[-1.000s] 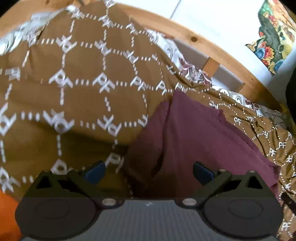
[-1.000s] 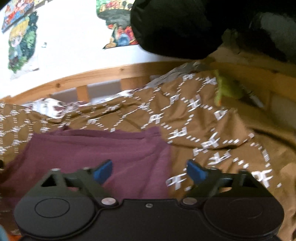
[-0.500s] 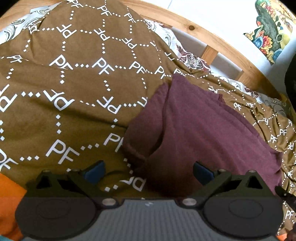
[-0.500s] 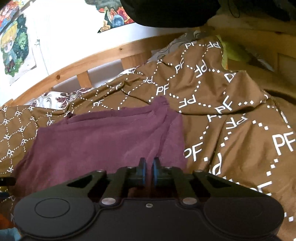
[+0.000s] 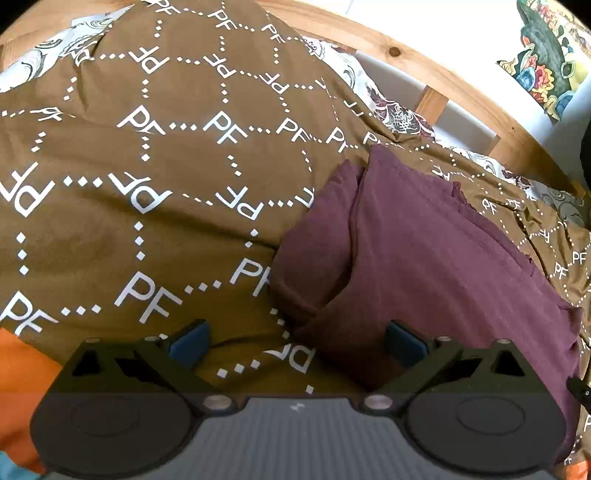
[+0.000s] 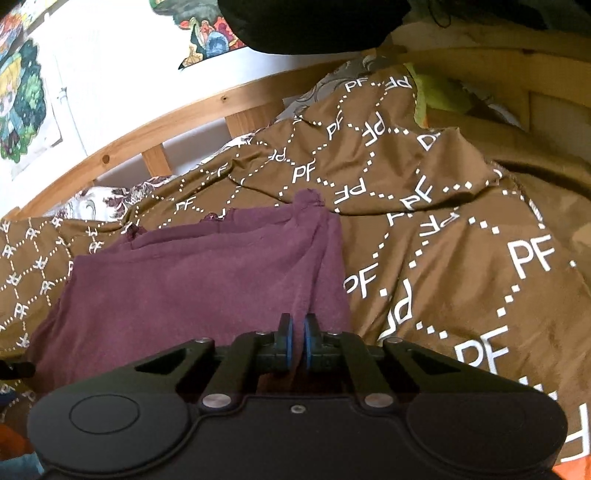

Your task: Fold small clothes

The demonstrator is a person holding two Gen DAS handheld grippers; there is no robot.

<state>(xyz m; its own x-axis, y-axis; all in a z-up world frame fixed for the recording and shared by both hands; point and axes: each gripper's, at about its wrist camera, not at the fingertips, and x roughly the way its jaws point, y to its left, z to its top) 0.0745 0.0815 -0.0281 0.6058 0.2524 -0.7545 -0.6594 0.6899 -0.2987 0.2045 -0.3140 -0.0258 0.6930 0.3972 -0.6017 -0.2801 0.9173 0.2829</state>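
A maroon garment (image 5: 424, 258) lies spread on the brown bedcover. My left gripper (image 5: 295, 339) is open and hovers low over the garment's near left corner; one blue pad (image 5: 404, 343) is over the cloth and the other blue pad (image 5: 188, 341) over the cover. In the right wrist view the maroon garment (image 6: 207, 280) has its right edge gathered into folds that run down to my right gripper (image 6: 297, 339). Its pads pinch that near right edge, the cloth sits between them, and the jaws are opening very slightly.
A brown bedcover (image 5: 147, 206) printed with white "PF" letters rises in rumpled folds (image 6: 424, 192) at the right. A wooden bed rail (image 6: 155, 129) and a white wall with posters (image 6: 22, 107) lie behind. Orange fabric (image 5: 22, 380) sits near left. A black object (image 6: 314, 22) hangs above.
My right gripper went from wide open to closed on the garment's near right edge, which is now gathered into folds. The left gripper stayed open and barely moved.
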